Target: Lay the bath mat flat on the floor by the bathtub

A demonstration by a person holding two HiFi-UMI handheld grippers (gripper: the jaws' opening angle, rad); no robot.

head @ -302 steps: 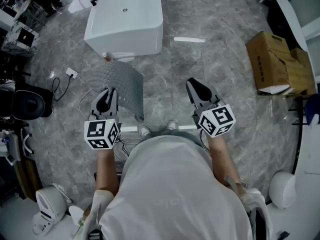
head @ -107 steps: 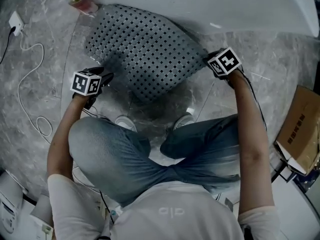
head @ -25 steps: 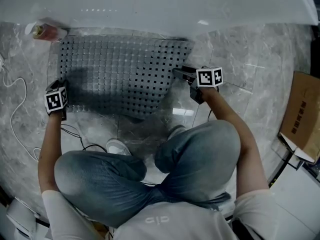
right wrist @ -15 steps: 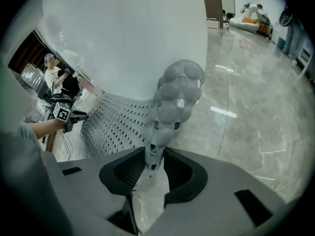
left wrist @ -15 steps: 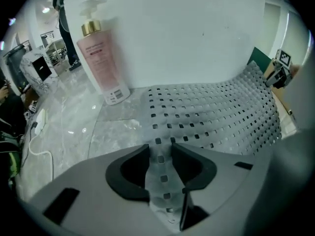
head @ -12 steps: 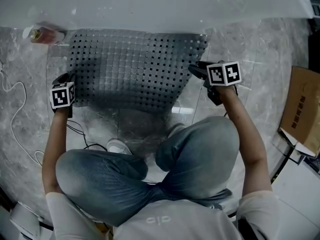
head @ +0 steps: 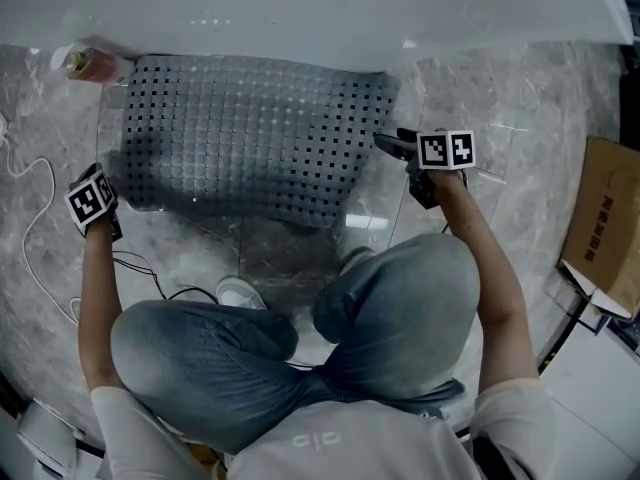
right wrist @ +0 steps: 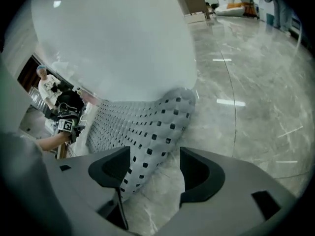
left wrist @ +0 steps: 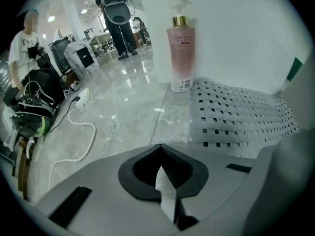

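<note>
L gripper (left wrist: 161,171): jaws just closed, empty, now pulled clear of bath mat (head: 250,133). R gripper (right wrist: 153,176): jaws just opened wide, mat corner loose between them. Mat lies on floor (head: 520,98) against bathtub (head: 300,8); task looks near done.

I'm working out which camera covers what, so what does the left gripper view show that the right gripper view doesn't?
Only the left gripper view: an upright pink bottle beside the tub, a white cable on the floor, and the left gripper with its jaws just shut on nothing. Only the right gripper view: the right gripper, jaws just opened, with a corner of the mat between them, and the left gripper seen from afar. Both: mat, tub, floor.
</note>
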